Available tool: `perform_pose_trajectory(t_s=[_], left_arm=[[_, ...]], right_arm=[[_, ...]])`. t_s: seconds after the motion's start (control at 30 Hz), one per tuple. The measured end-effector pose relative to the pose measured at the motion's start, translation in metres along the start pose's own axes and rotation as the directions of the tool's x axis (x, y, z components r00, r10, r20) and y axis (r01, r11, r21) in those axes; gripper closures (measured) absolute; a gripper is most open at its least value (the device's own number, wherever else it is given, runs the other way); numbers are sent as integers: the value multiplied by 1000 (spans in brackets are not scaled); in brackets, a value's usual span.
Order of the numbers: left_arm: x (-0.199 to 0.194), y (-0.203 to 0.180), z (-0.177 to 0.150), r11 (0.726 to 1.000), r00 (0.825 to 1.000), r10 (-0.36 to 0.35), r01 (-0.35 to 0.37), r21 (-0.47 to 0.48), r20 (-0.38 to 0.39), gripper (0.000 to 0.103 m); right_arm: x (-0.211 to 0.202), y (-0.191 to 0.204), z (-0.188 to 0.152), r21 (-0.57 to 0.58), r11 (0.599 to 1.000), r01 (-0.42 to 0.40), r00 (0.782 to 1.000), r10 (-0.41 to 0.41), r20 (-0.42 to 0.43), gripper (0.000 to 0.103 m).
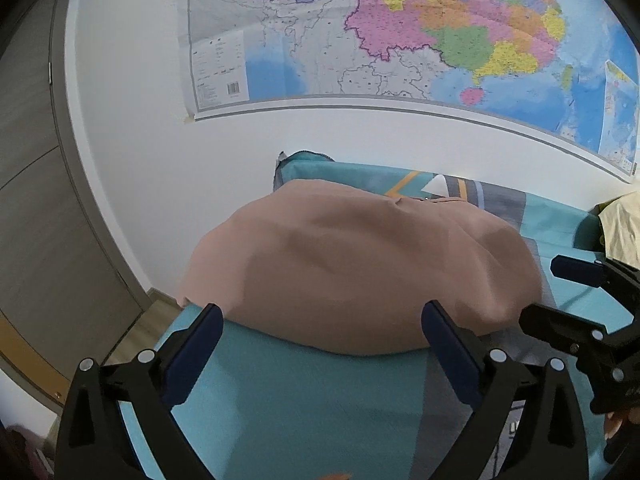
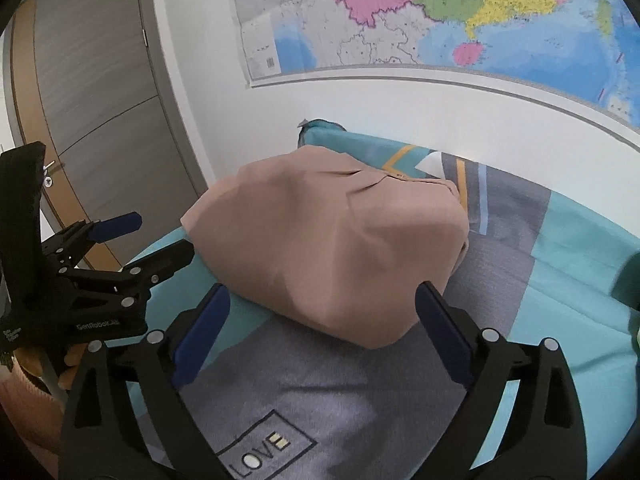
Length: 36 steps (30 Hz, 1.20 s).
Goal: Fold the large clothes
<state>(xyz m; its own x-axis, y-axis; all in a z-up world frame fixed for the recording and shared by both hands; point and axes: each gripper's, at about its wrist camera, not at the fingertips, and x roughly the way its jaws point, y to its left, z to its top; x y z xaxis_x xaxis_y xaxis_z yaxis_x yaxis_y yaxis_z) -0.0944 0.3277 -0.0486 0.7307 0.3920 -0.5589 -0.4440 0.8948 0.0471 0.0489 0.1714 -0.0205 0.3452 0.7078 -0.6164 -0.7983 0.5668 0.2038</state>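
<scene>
Left wrist view: folded garment (image 1: 360, 272) lies just beyond open left claw (image 1: 320, 328).

The garment (image 1: 360, 272) was dusty pink, folded into a compact, rounded bundle, lying flat on the bed's teal cover.

left gripper (image 1: 320, 344): your jaws are spread wide, nothing between the blue pads, tilted downward
right gripper (image 2: 322, 328): same deal, jaws wide apart and empty, angled down, sitting just beside your left
</scene>
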Motion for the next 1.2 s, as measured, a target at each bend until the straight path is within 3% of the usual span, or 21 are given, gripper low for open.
perform_pose_trajectory(t_s=[0.13,0.23,0.4,0.8,1.2], left_arm=[[-10,-6,-5,1000,999,18,-18,10,27,7],[-14,-8,-9,1000,1000,-15,15,-10,5,7],[-20,-12,-14,999,1000,-10,10,-36,-11,7],[-32,-20,-24,998,999,36,-36,-51,-14,7],[-40,-28,-29,998,999,34,-34,-47,-9,7]], right_arm=[[-8,6,-8,-15,1000,3,1000,-3,4,7],[-16,8,-13,-5,1000,5,1000,-5,15,6],[-27,11,-20,-4,999,38,999,-38,23,6],[-45,10,-31,20,1000,6,999,-7,35,6],[-55,11,-38,34,999,-6,999,5,37,6]])
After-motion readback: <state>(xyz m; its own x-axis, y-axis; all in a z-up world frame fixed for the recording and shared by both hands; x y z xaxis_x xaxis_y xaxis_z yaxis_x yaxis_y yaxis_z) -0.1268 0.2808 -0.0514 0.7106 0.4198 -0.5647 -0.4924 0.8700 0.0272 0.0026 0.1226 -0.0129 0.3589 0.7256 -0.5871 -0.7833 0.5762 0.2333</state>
